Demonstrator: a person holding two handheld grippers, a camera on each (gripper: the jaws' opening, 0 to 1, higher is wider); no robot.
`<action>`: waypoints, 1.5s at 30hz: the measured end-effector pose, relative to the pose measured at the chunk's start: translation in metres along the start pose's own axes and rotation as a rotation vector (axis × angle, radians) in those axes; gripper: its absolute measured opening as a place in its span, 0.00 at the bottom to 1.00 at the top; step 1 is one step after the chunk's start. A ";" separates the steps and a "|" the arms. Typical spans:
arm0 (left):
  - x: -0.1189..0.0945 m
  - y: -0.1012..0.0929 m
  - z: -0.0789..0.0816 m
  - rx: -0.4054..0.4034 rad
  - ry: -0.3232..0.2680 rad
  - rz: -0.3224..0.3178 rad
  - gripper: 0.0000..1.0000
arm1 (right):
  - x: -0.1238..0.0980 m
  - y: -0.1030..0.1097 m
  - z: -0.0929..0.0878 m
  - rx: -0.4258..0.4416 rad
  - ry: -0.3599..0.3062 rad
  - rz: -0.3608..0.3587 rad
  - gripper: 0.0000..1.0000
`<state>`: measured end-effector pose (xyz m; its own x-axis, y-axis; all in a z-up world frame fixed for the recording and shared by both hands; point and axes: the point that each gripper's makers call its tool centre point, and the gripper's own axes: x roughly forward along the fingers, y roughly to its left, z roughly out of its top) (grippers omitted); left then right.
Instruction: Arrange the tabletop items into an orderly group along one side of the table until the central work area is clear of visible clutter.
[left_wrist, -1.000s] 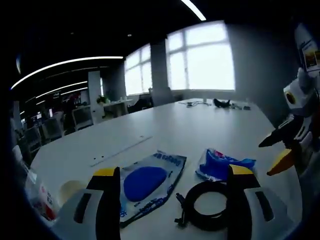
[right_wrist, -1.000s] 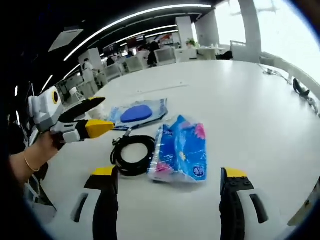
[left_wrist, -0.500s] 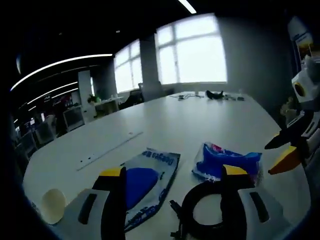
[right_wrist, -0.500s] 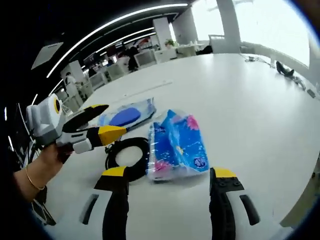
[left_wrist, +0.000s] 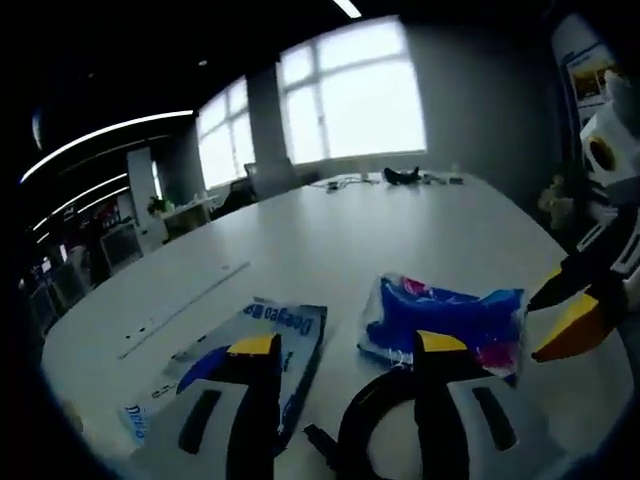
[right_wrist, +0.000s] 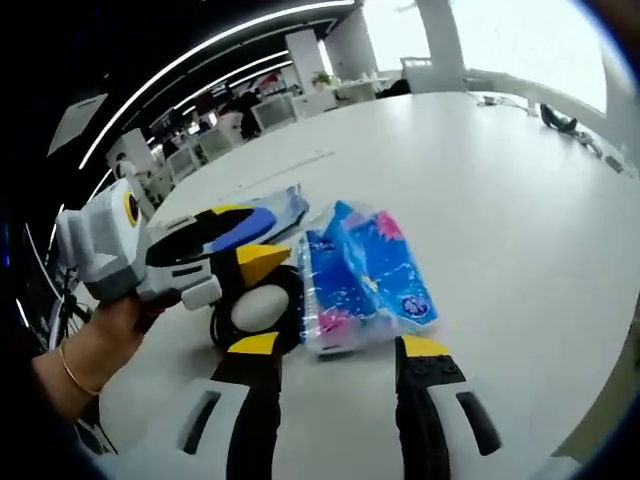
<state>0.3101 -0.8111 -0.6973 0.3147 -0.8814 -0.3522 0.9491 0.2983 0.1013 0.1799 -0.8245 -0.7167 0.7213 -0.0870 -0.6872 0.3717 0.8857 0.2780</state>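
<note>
**Both grippers low over a cable, a tissue pack and a plastic pouch**

In the left gripper view, the left gripper (left_wrist: 345, 350) rises from the bottom of the frame with its yellow-tipped jaws spread, nothing between them but the table (left_wrist: 330, 235). Just past the tips lies a coiled black cable (left_wrist: 375, 440), low centre. Left of it sits a clear plastic pouch with a blue pad (left_wrist: 235, 350) inside — partly covered by the left jaw. Right of centre is a blue tissue pack (left_wrist: 445, 320), touching or nearly touching the cable (the blur makes it hard to tell). At the right edge the right gripper (left_wrist: 585, 300) comes in, jaws apart.

In the right gripper view, the right gripper (right_wrist: 335, 352) stands open at the bottom, its tips framing the near end of the tissue pack (right_wrist: 365, 275), without closing on it. The cable (right_wrist: 255, 310) lies just left of the pack, the pouch (right_wrist: 255, 215) beyond it at centre left. The left gripper (right_wrist: 255, 245), held in a hand (right_wrist: 110, 335) with a bracelet, hovers over cable and pouch — jaws parted.
</note>
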 end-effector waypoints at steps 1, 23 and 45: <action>0.001 -0.001 0.001 0.003 -0.004 -0.004 0.47 | 0.001 -0.001 0.000 0.002 0.005 -0.001 0.41; 0.033 -0.015 -0.020 0.025 0.090 -0.065 0.19 | 0.003 -0.004 -0.007 0.049 0.018 -0.011 0.37; 0.034 -0.021 -0.022 0.009 0.160 -0.077 0.04 | 0.003 -0.014 -0.005 0.102 0.009 -0.024 0.27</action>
<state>0.3002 -0.8394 -0.7320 0.2348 -0.8317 -0.5031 0.9707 0.2280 0.0762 0.1740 -0.8349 -0.7259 0.7064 -0.1032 -0.7002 0.4465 0.8326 0.3278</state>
